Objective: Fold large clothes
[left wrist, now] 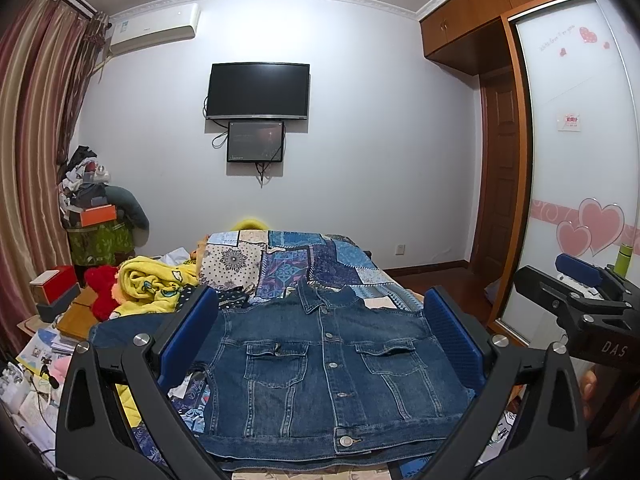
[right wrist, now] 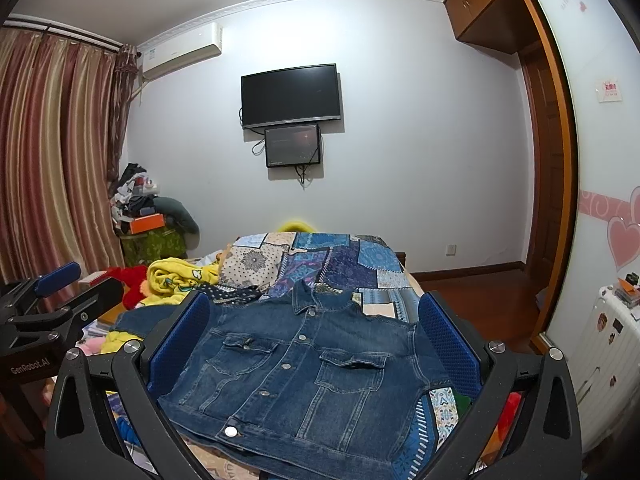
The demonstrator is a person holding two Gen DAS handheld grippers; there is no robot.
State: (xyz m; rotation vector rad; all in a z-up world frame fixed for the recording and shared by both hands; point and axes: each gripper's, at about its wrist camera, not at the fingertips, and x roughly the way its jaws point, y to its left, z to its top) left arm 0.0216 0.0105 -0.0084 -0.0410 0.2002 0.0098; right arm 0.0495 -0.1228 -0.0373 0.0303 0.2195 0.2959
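Observation:
A blue denim jacket [left wrist: 320, 364] lies flat and buttoned, front up, on the patchwork bedspread [left wrist: 288, 260]; its collar points away from me. One sleeve [left wrist: 124, 326] sticks out to the left. My left gripper [left wrist: 320, 340] hovers open above the jacket's near part, blue pads wide apart, holding nothing. In the right wrist view the same jacket [right wrist: 304, 372] lies between the spread fingers of my right gripper [right wrist: 314, 340], also open and empty. Each gripper shows at the edge of the other's view: the right gripper [left wrist: 580, 280] and the left gripper [right wrist: 56, 276].
A yellow blanket [left wrist: 152, 284] and a red plush toy [left wrist: 102, 288] lie bunched at the bed's left. Boxes and papers [left wrist: 48, 320] crowd the left side. A piled stand [left wrist: 96, 216] is by the curtain. A wardrobe [left wrist: 580, 160] and white suitcase [right wrist: 608, 352] stand right.

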